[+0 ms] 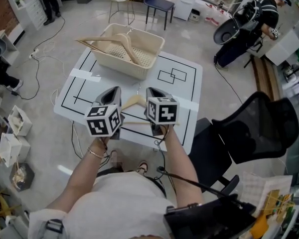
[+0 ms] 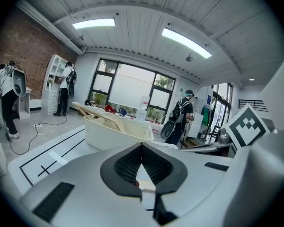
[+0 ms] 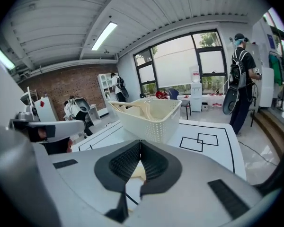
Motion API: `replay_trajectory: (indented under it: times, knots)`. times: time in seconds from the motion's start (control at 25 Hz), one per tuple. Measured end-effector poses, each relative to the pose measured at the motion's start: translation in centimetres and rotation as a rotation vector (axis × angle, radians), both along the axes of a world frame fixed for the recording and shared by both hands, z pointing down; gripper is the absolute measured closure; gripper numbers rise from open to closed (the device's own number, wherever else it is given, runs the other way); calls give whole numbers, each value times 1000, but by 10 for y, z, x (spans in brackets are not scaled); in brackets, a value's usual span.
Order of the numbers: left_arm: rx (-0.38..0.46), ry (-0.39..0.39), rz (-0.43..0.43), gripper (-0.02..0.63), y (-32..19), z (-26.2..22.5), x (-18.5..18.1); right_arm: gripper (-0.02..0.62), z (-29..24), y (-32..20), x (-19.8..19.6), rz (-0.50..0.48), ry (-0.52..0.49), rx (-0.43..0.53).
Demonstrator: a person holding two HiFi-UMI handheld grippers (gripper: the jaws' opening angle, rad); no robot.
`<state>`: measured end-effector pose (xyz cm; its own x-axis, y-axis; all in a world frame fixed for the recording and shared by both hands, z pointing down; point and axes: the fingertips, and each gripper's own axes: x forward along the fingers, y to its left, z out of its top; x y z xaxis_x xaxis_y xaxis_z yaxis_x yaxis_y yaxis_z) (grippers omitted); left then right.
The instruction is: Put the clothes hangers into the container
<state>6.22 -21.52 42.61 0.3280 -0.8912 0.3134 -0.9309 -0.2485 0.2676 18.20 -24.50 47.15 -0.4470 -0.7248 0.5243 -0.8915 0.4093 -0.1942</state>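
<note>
While the left gripper (image 1: pixel 115 90) and right gripper (image 1: pixel 151 90) both stand closed, the wooden hanger (image 1: pixel 133 103) between them lies crosswise before the basket (image 1: pixel 123 65), hook pointing toward it.

table (image 1: pixel 189 83): white, black line markings | office chair (image 1: pixel 259 128): black, right of table | person (image 1: pixel 261 14): far right

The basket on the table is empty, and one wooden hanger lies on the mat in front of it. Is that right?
Not quite. The basket is not empty: the head view shows wooden hangers already lying in it. One wooden hanger does lie on the mat in front of it.
</note>
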Motion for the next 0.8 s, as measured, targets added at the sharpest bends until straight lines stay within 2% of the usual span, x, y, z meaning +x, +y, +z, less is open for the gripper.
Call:
replay_trajectory:
  times: [0.24, 0.48, 0.52, 0.6, 0.8]
  knots:
    - [-116, 0, 26, 606, -2, 59, 9, 575, 56, -13, 5, -117, 160, -95]
    - [-223, -9, 39, 606, -2, 113, 21, 571, 115, -21, -4, -190, 248, -173]
    - [-233, -8, 37, 606, -3, 119, 20, 562, 123, -21, -8, -206, 253, -183]
    - [-250, -8, 30, 606, -6, 127, 18, 502, 135, -23, -13, -232, 254, -192]
    - [-272, 0, 12, 606, -16, 137, 16, 441, 150, -25, -22, -328, 296, -225]
